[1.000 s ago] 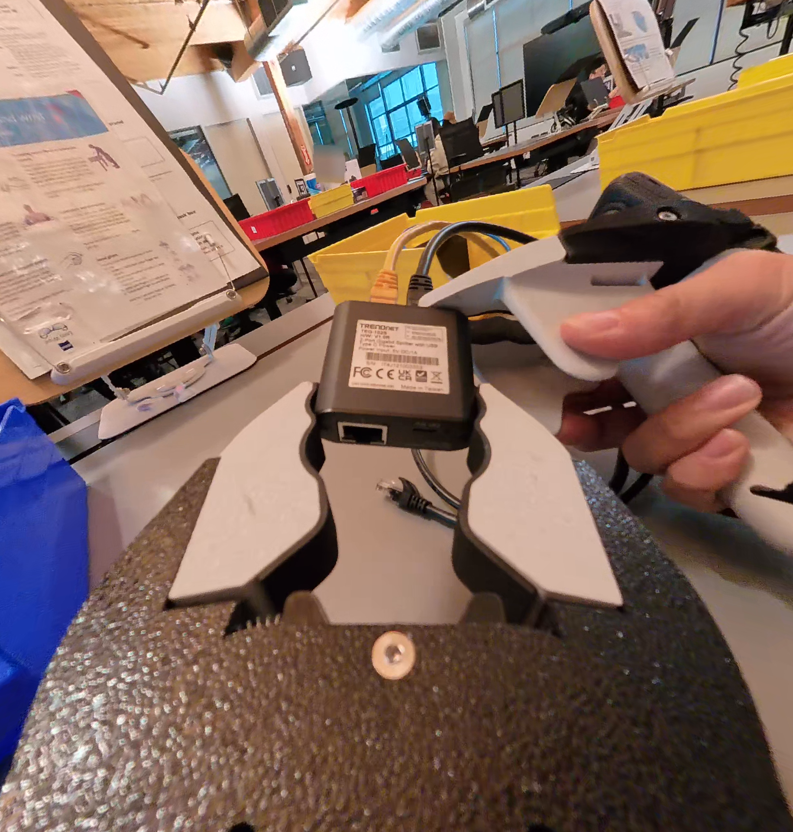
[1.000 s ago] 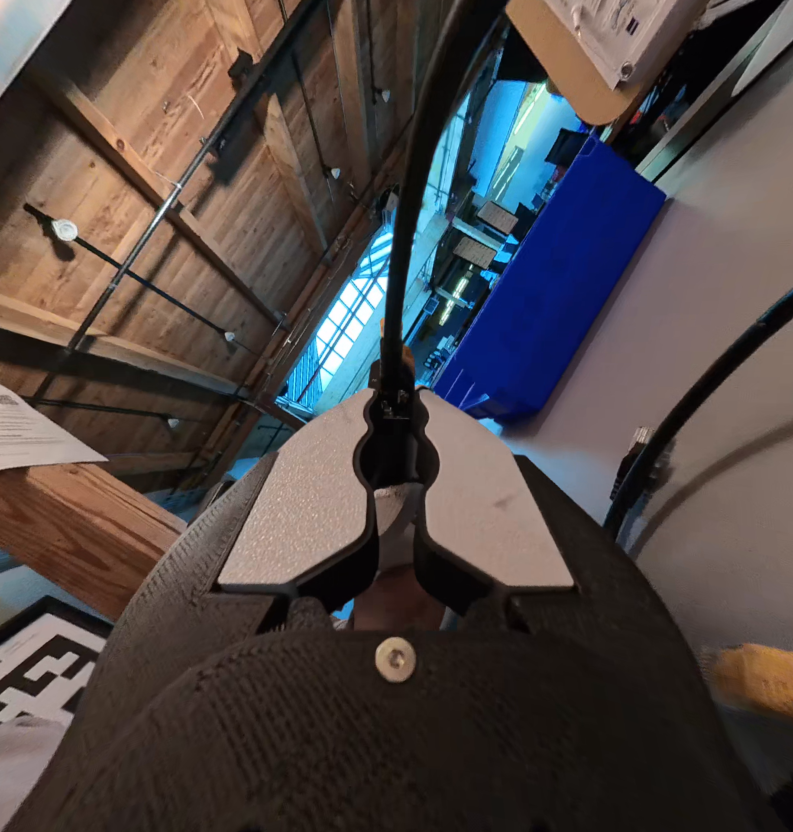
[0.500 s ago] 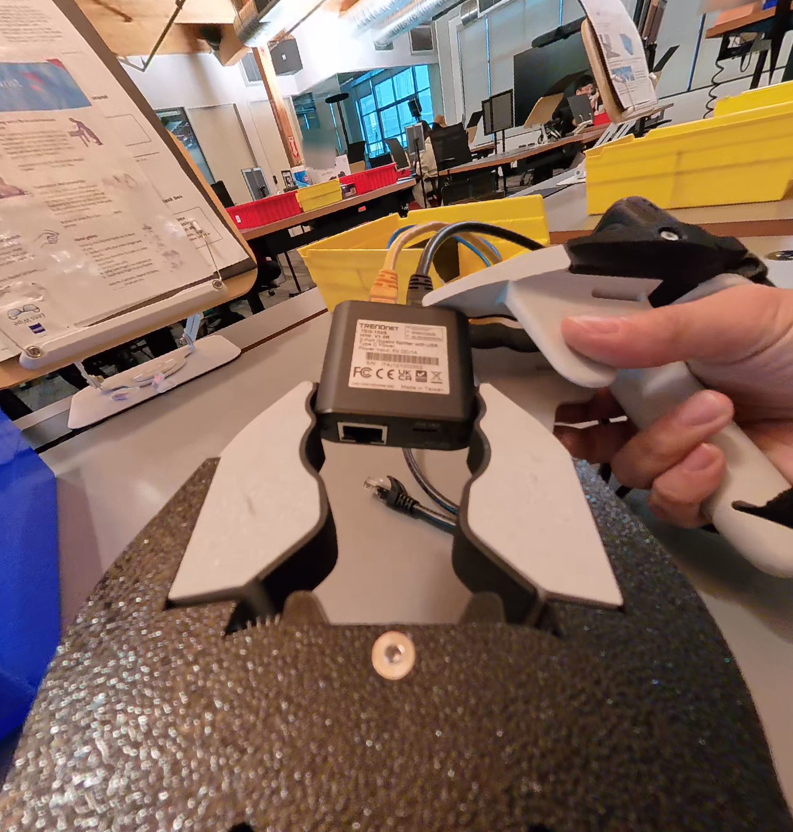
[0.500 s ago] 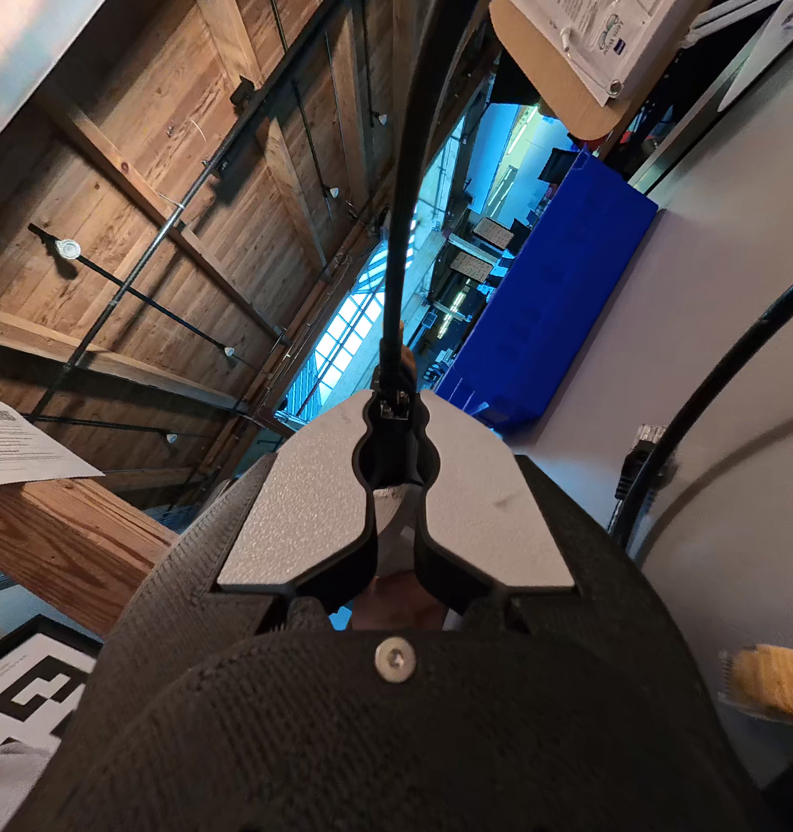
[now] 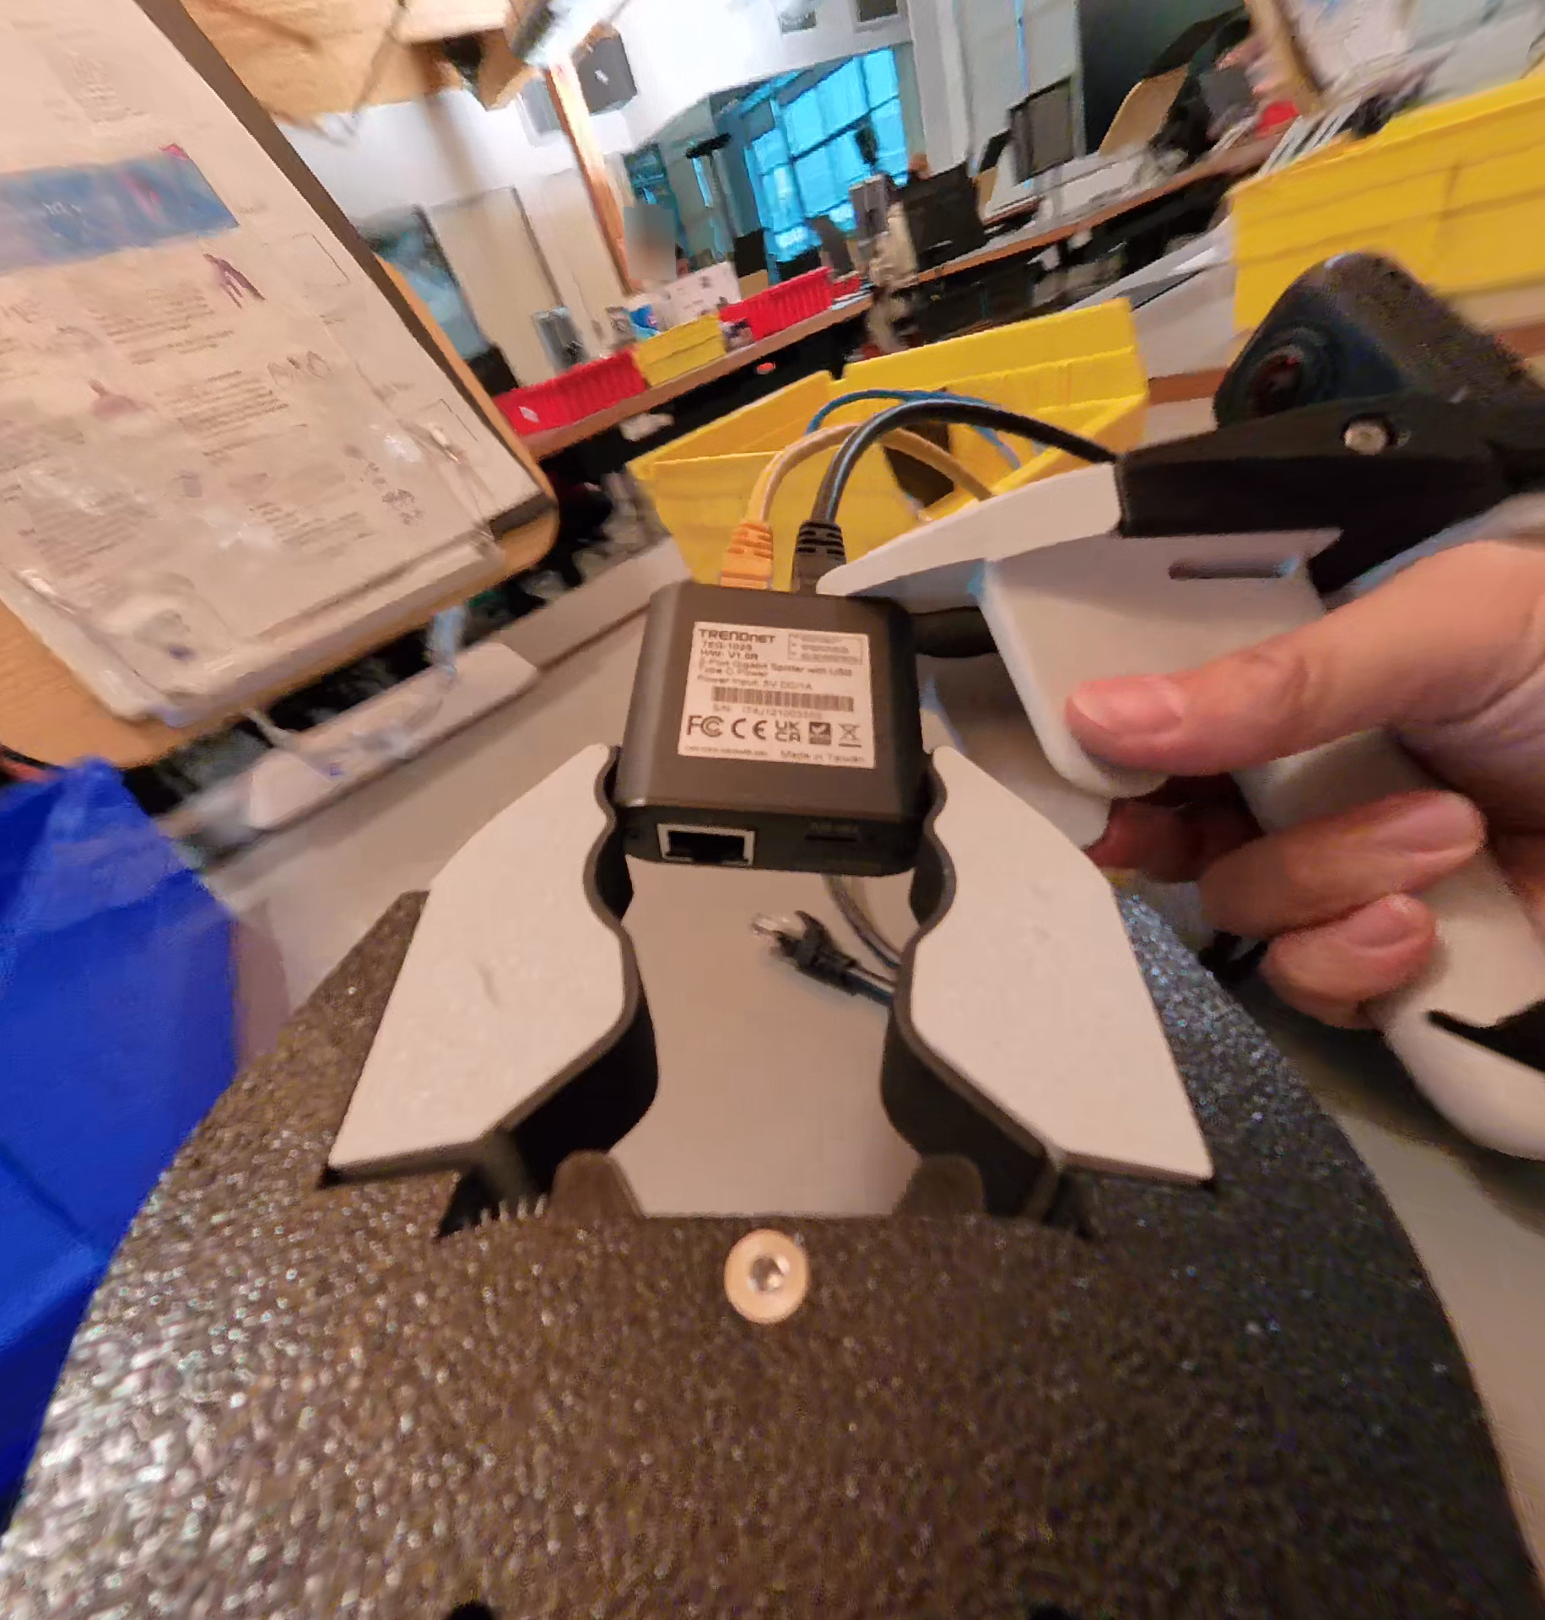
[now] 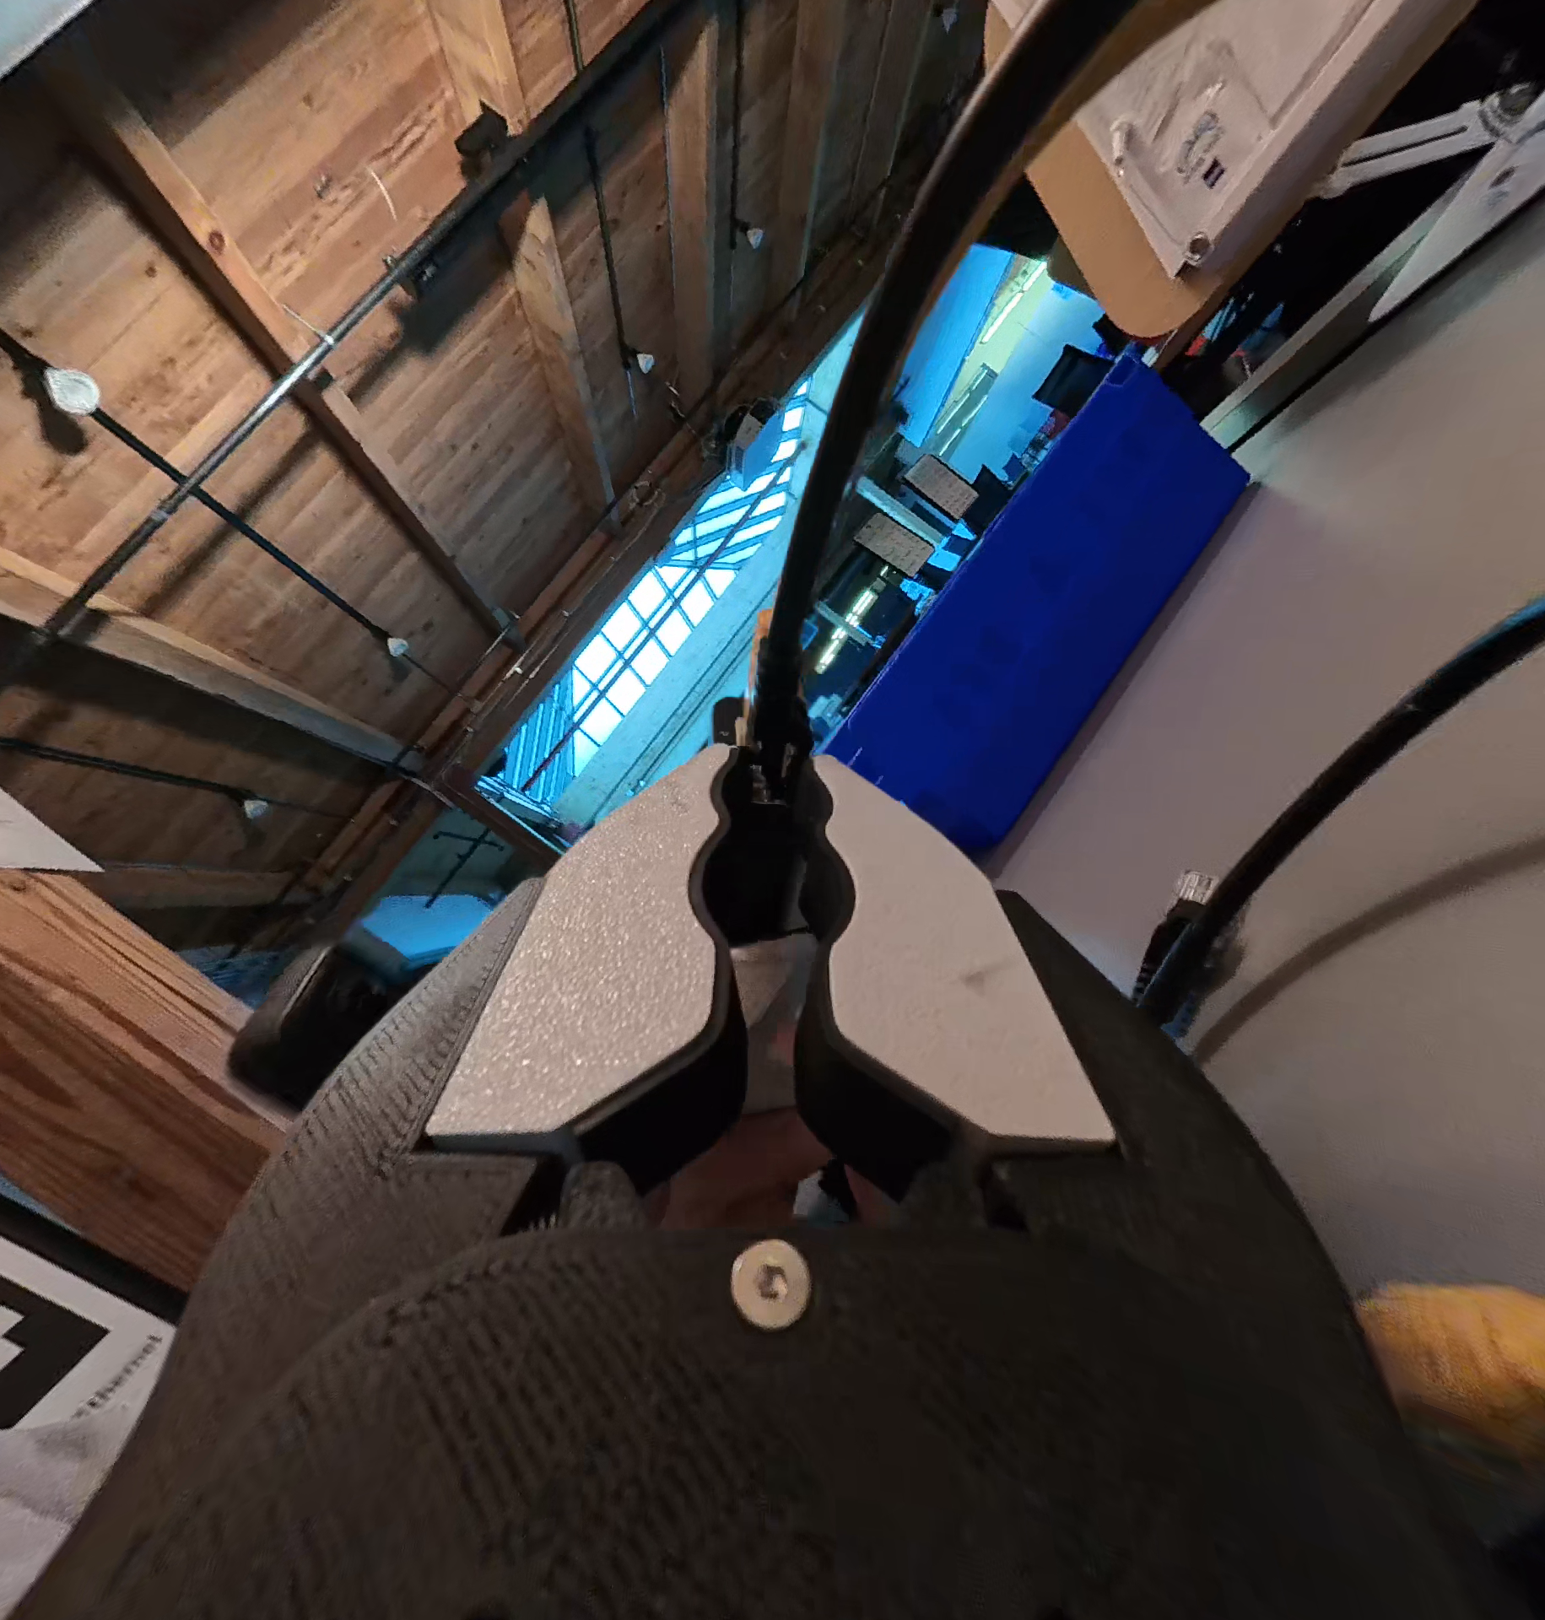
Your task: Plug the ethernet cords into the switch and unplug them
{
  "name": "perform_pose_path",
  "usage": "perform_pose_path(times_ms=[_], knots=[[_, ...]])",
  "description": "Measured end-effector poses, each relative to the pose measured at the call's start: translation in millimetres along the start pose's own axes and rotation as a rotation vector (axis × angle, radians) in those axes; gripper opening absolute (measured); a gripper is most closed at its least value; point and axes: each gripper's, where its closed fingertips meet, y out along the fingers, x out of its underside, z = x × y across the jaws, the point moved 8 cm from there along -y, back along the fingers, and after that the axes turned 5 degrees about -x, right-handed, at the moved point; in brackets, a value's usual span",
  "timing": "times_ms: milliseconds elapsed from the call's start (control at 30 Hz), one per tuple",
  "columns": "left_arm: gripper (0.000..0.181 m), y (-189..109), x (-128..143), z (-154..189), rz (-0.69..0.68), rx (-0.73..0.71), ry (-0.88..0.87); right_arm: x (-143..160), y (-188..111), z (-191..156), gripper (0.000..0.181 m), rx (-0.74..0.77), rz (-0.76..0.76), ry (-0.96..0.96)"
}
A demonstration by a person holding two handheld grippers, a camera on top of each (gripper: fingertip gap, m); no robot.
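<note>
My left gripper (image 5: 769, 789) is shut on the black switch (image 5: 773, 701), label side up, and holds it above the grey table (image 5: 751, 1052). An orange plug (image 5: 745, 554) and a black plug (image 5: 818, 545) sit in the switch's far side. The near port (image 5: 707, 846) is empty. A hand (image 5: 1330, 789) holds my right gripper (image 5: 847, 574), which comes in from the right. In the right wrist view it (image 6: 764, 789) is shut on the black plug, with the black cord (image 6: 839, 491) running upward. A loose black plug (image 5: 799, 940) lies on the table under the switch; it also shows in the right wrist view (image 6: 1189, 894).
A blue bin (image 5: 76, 1096) stands close on the left and shows in the right wrist view (image 6: 1049, 631). A yellow bin (image 5: 996, 377) holding cables is behind the switch. A tilted document board (image 5: 181, 421) stands at the upper left. Left and right tips are no more than a few centimetres apart.
Both grippers keep their holds. The view has swung and blurred; the blue bin looms larger on the left, and the right gripper has tilted so its camera lens shows.
</note>
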Motion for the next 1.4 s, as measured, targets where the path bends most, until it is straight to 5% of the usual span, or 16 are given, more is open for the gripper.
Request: perform_pose_path(times_ms=[67, 167, 467, 567, 733, 1000, 1200, 1400], knots=[[0.062, -1.2, -0.7, 3.1, 0.007, -0.062, 0.109, 0.9, -1.2, 0.9, 0.011, -0.011, 0.010, -0.010], [0.062, -3.0, -0.8, -0.3, 0.034, -0.014, -0.017, -20.1, -11.2, 2.8, 0.009, 0.005, 0.112, -0.028], [0.062, -14.9, -9.0, -31.9, 0.124, -0.121, -0.247, -44.6, -20.0, -40.8, 0.010, 0.117, -0.537, -0.466], [0.062, -25.9, -24.9, -49.4, 0.193, -0.165, -0.360, -57.8, -36.6, -50.3, 0.009, 0.209, -0.622, -0.644], [0.062, -41.2, -34.8, -74.9, 0.277, -0.201, -0.474, -104.5, -52.9, -72.0, 0.009, 0.228, -0.523, -0.731], [0.062, -27.7, -18.1, -64.2, 0.189, -0.122, -0.443, -209.0, -24.0, -110.0, 0.009, 0.253, -0.693, -0.945], [0.062, -22.2, -13.9, -56.1, 0.164, -0.089, -0.416, -289.9, 7.2, -85.3, 0.009, 0.194, -0.683, -0.817], [0.062, -19.5, -9.3, -54.2, 0.151, -0.074, -0.410, -342.8, 10.4, -15.5, 0.009, 0.257, -0.563, -0.709]])
